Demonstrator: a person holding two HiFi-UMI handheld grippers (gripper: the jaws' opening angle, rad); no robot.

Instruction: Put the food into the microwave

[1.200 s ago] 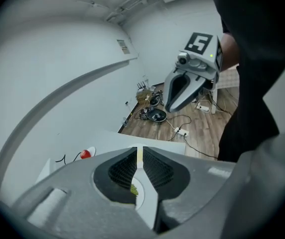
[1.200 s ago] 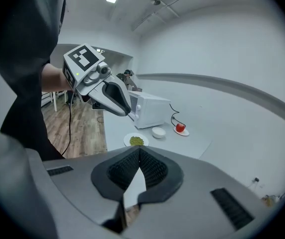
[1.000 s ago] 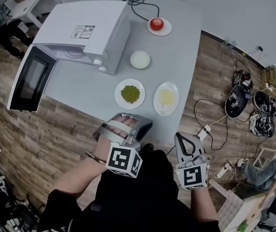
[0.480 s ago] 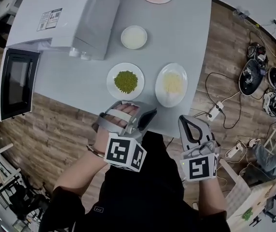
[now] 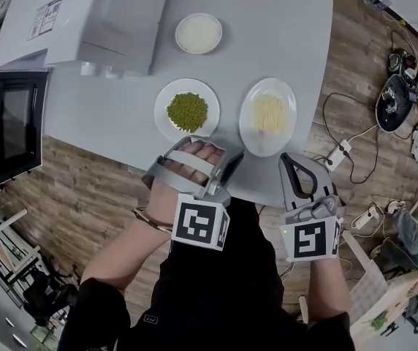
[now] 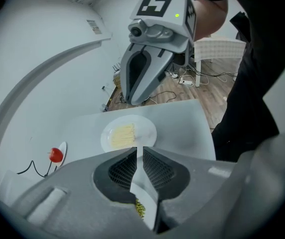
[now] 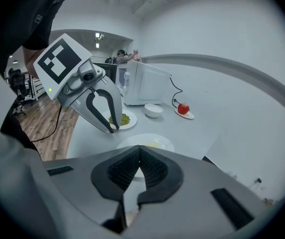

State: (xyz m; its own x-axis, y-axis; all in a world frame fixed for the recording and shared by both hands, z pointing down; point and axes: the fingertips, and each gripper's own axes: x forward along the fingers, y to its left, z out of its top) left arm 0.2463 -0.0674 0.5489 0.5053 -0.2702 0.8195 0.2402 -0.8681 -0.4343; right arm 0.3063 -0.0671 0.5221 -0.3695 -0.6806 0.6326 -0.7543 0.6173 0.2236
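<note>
Frame edge cuts off the microwave (image 5: 85, 20) top, door ajar; on the surface (image 5: 107, 115) sit pea plate (image 5: 187, 111) and pale-food plate (image 5: 267, 115), both outside it. Fingers of left gripper (image 6: 138, 152) a slit apart, empty — right gripper (image 7: 138, 151) fingers pressed together, empty.

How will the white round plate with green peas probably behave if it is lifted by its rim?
The white round plate looks rigid and shallow, so it should keep its shape. The loose green peas lie in a heap; a tilt would likely roll them off. Its smooth rim lies low on the grey table, so gripping may slip.
</note>
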